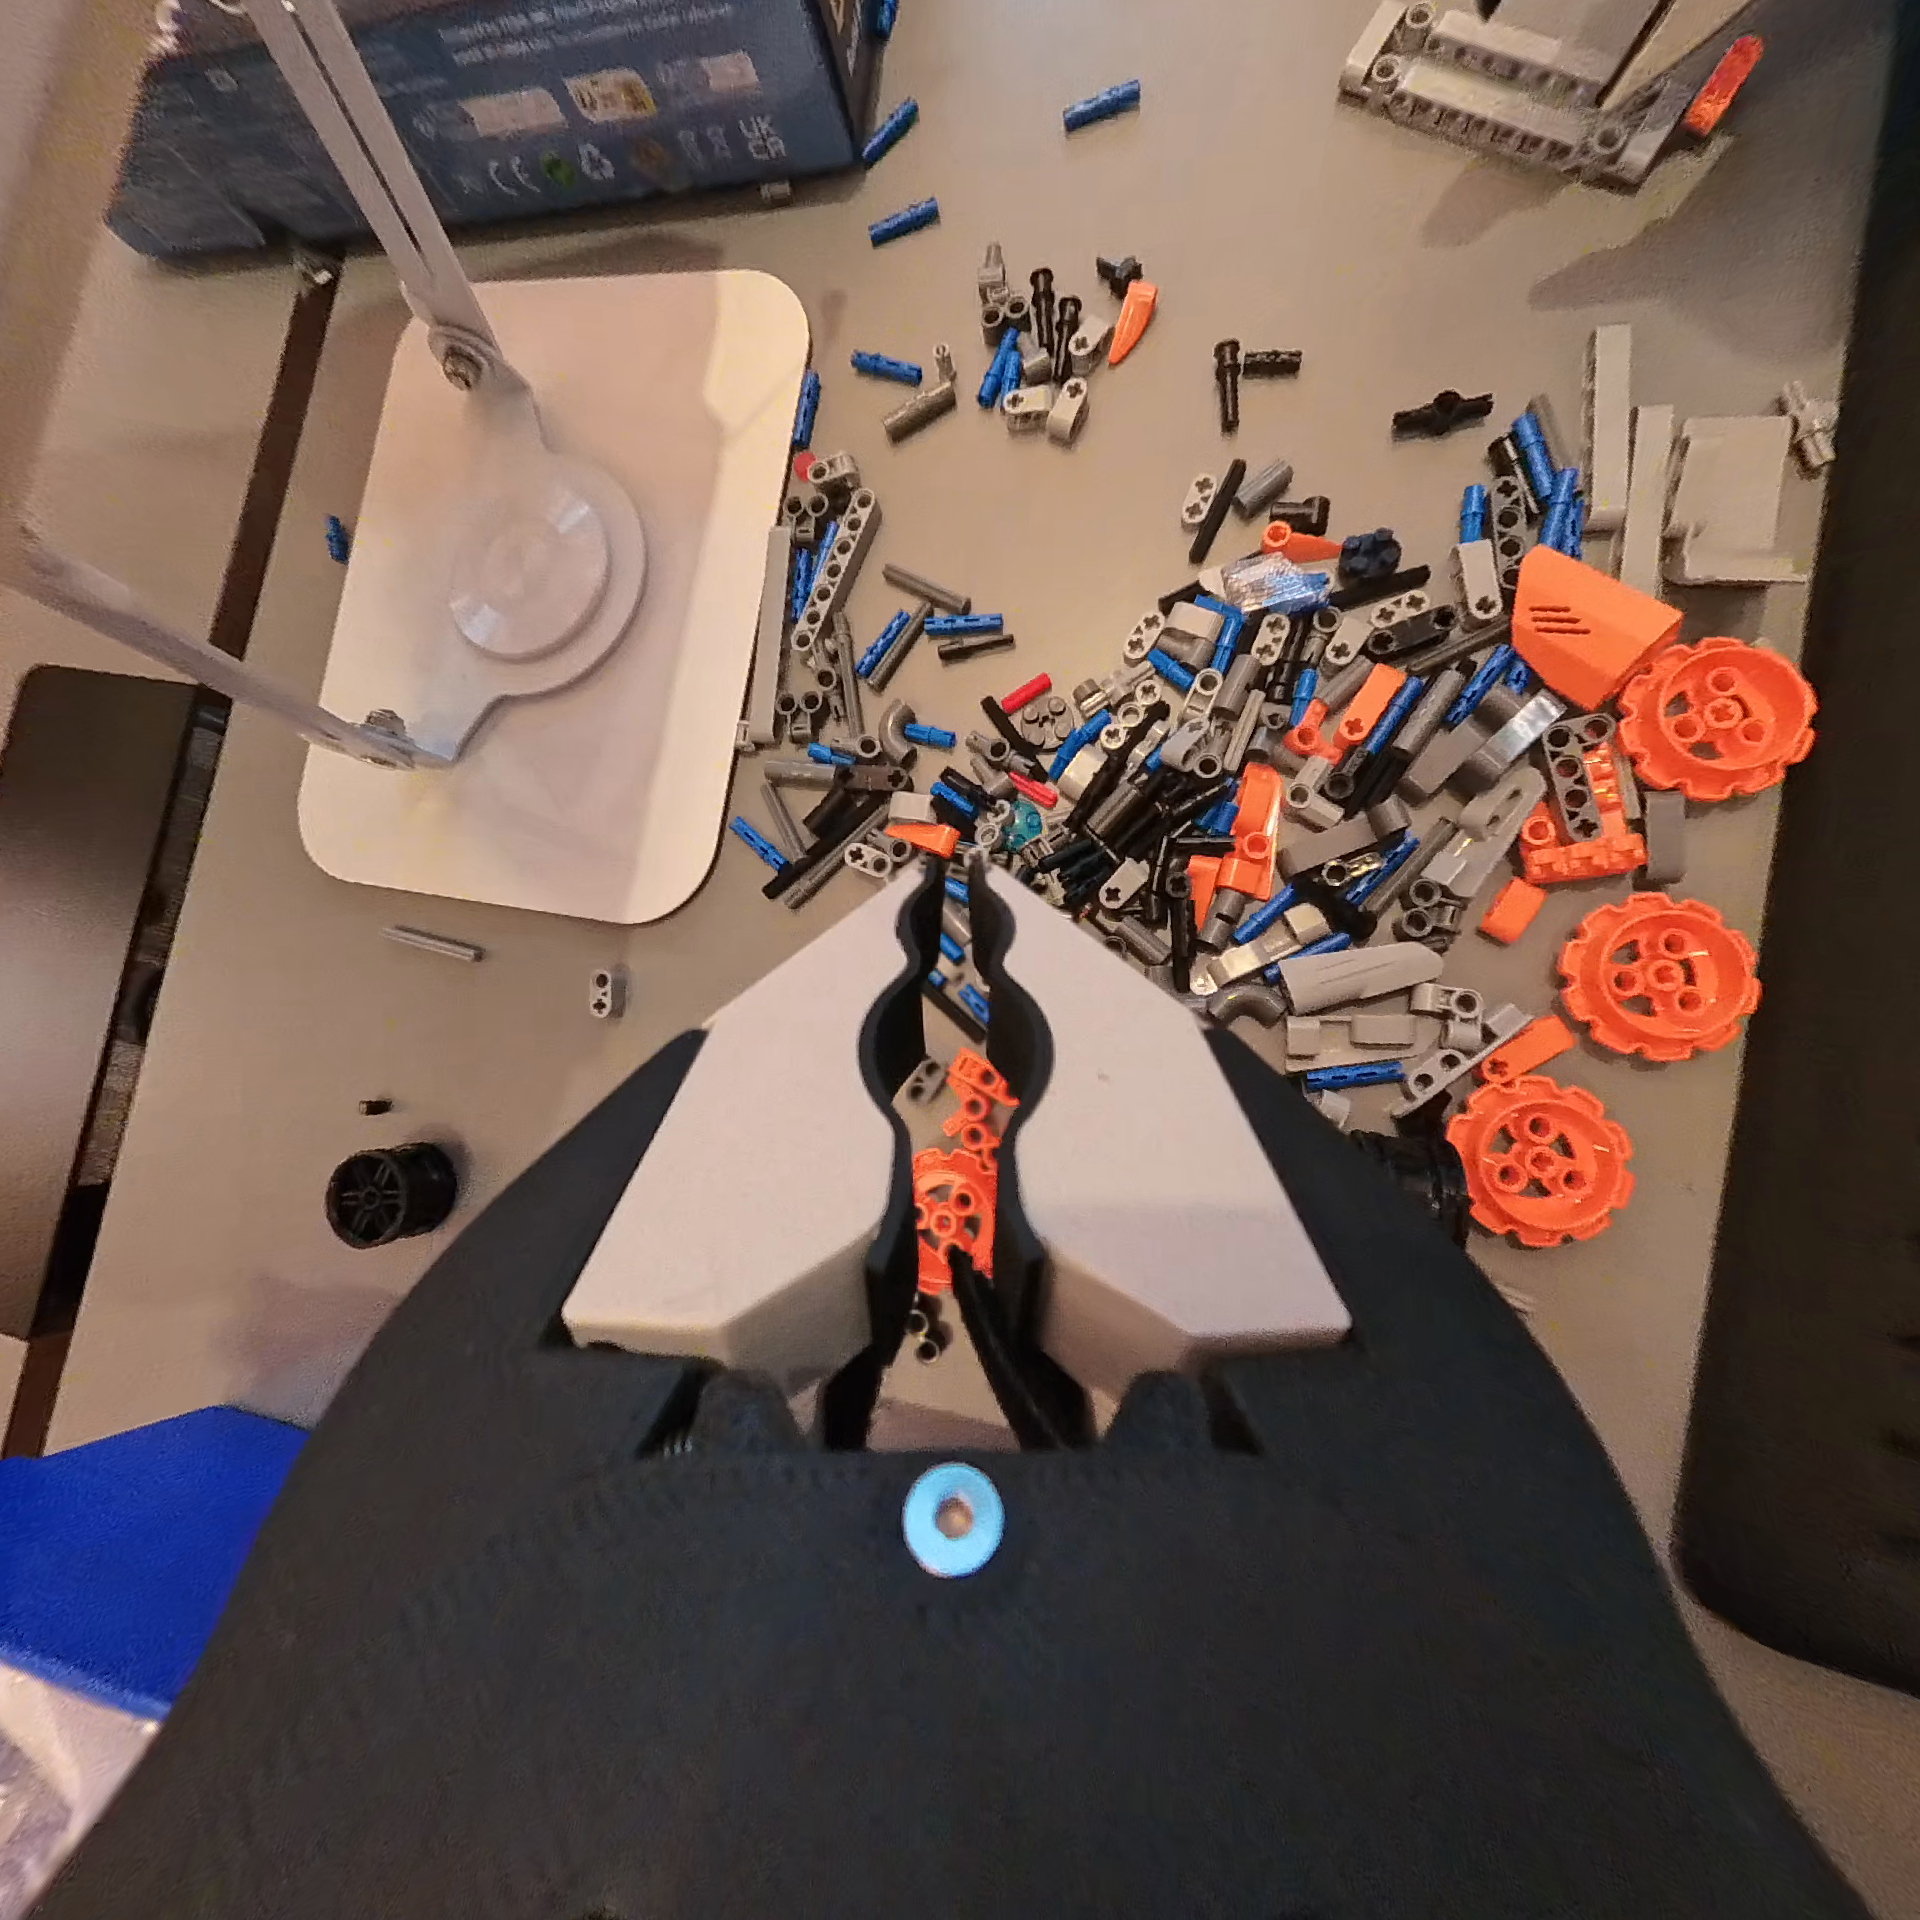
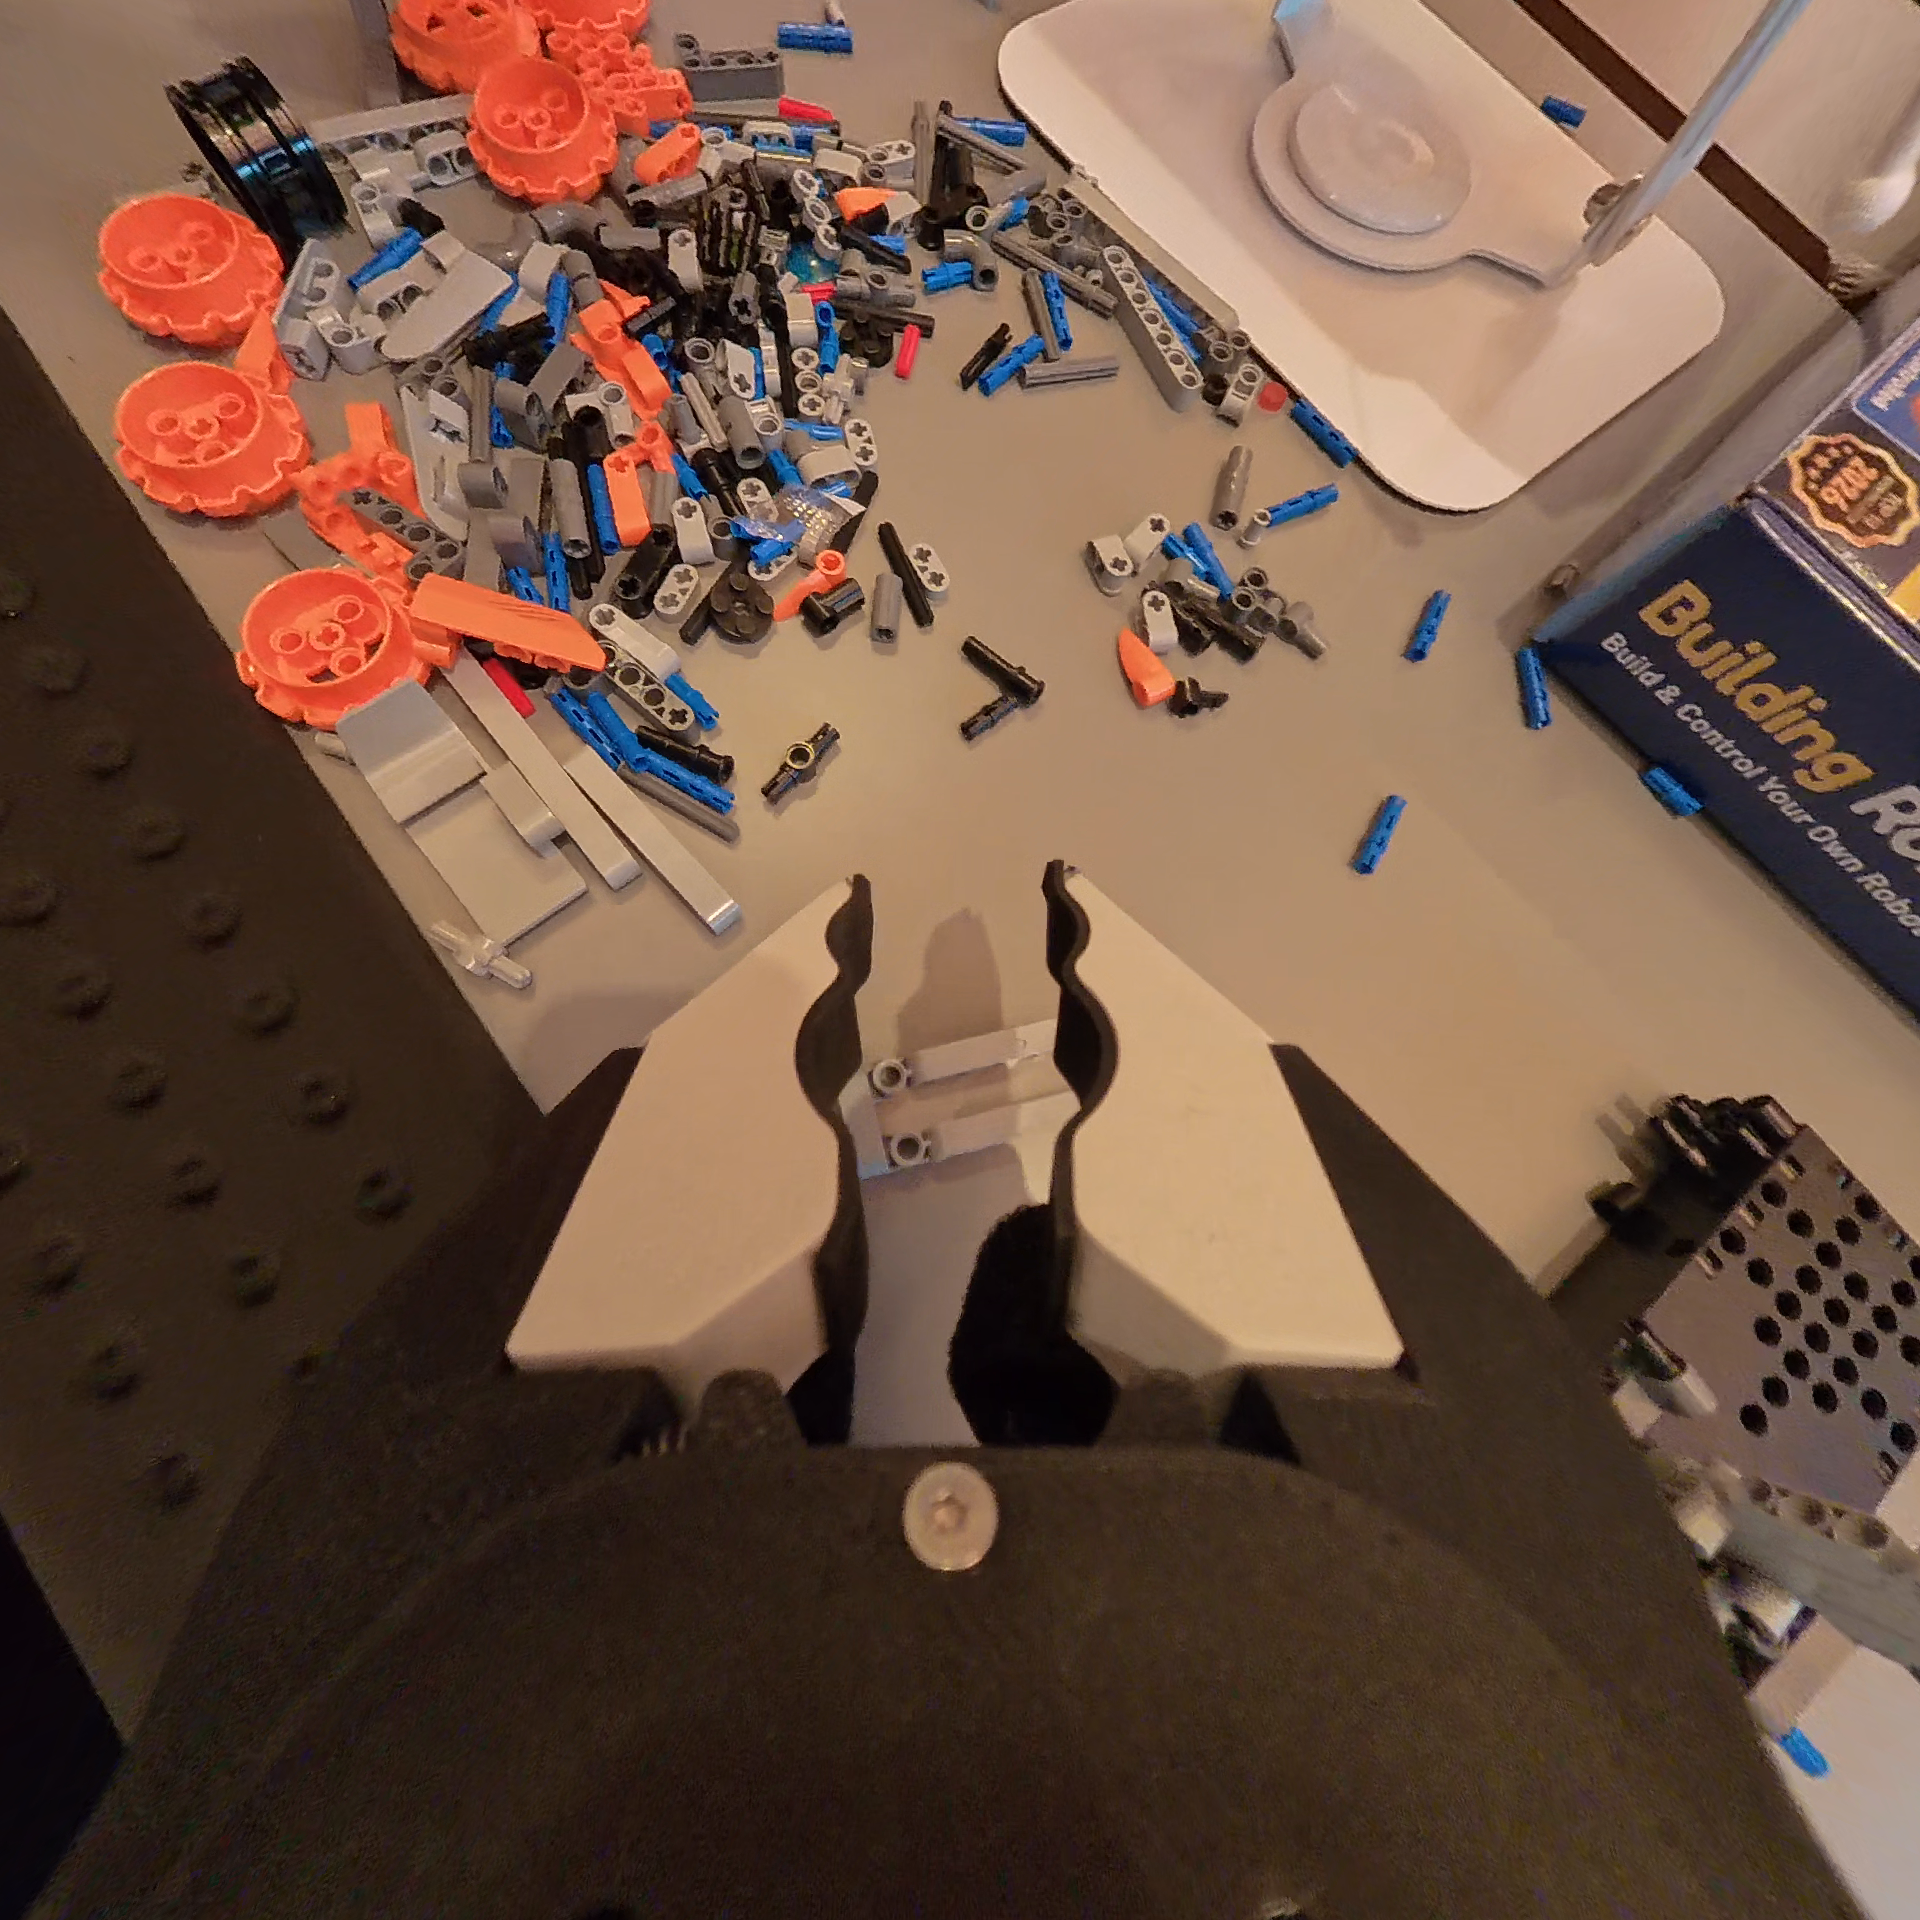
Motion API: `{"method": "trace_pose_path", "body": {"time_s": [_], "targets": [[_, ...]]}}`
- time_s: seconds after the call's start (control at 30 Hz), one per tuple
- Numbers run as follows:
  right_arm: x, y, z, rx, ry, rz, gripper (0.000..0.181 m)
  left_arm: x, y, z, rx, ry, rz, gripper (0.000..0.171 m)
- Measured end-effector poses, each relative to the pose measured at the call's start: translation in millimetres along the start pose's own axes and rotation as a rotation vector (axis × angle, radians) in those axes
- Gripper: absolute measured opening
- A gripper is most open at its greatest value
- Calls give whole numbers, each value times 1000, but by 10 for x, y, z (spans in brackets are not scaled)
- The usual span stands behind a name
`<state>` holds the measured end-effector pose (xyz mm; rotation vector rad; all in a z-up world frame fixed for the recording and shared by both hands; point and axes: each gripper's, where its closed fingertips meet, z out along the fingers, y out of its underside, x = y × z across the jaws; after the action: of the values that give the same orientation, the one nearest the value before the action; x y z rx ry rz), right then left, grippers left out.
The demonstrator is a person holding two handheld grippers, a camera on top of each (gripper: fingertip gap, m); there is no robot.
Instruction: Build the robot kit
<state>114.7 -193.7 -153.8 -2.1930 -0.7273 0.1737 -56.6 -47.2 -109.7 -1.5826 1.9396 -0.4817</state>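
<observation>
Left wrist view: the left gripper (image 1: 951, 868) hangs over the near edge of a pile of building pieces (image 1: 1226, 748) on the grey desk (image 1: 1299, 270), its jaws nearly together at the tips; I cannot tell whether they pinch anything. A white lamp base (image 1: 665, 416) lies just left of the pile.

Right wrist view: the right gripper (image 2: 956, 883) is released, jaws apart above bare desk, with pale grey beams (image 2: 966, 1101) seen between them. A blue box (image 2: 1766, 717) sits to the right.
</observation>
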Motion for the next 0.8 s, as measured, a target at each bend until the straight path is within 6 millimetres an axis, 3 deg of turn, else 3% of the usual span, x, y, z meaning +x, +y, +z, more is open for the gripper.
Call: {"method": "trace_pose_path", "body": {"time_s": [0.23, 0.37, 0.47, 0.67, 0.8], "targets": [[-143, -146, 63, 11, -62, -57, 28, 72, 166, 79, -100, 21, 15, 1], [-165, -191, 143, 13, -70, -79, 28, -71, 465, 171, -271, -71, -76, 2], [-189, -193, 179, 24, -82, -69, 28, -62, 564, 307, -332, -84, -87, 2], [-190, -114, 116, 29, -79, -56, 28, -81, 676, 352, -374, -77, -138, 8], [-295, -120, 54, 52, -160, -40, 29, 25, 529, 280, -324, -28, -106, 10]]}}
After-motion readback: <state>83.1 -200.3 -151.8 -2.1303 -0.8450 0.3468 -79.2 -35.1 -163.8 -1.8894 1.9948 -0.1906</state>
